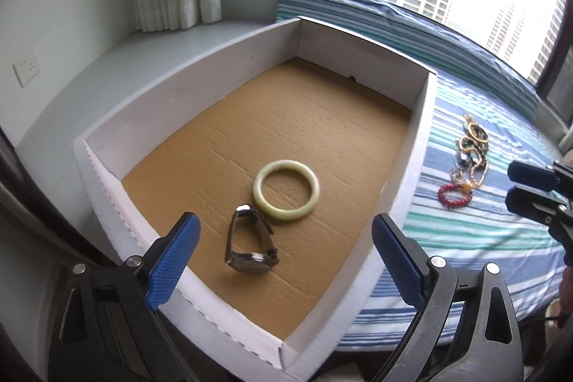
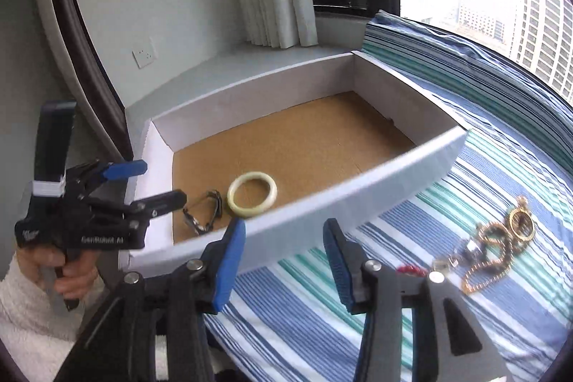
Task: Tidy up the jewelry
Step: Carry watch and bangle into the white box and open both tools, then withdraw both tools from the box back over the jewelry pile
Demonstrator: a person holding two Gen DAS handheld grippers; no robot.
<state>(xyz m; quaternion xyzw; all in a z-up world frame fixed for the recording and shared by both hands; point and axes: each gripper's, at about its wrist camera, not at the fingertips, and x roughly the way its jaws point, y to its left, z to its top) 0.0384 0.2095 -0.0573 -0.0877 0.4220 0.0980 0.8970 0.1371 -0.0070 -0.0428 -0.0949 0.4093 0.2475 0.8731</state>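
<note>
A white cardboard box [image 1: 358, 52] with a brown floor holds a pale green bangle [image 1: 258, 194] and a metal wristwatch [image 1: 250, 246] lying on its side. My left gripper [image 1: 285, 219] hangs over the box's near end, open wide, with the watch below and free of the pads. In the right wrist view the box [image 2: 358, 188], bangle [image 2: 232, 196], watch [image 2: 215, 203] and left gripper [image 2: 163, 181] all show. My right gripper [image 2: 283, 224] is open and empty over the bedspread, just outside the box wall. A pile of gold chains [image 2: 494, 246] and a red bead bracelet [image 2: 412, 269] lie to its right.
The box rests on a blue, green and white striped bedspread [image 1: 483, 238] beside a grey window sill [image 1: 107, 67]. The jewelry pile [image 1: 471, 153] and red bracelet [image 1: 453, 197] lie right of the box. A hand [image 2: 71, 274] in a white fleecy sleeve holds the left gripper.
</note>
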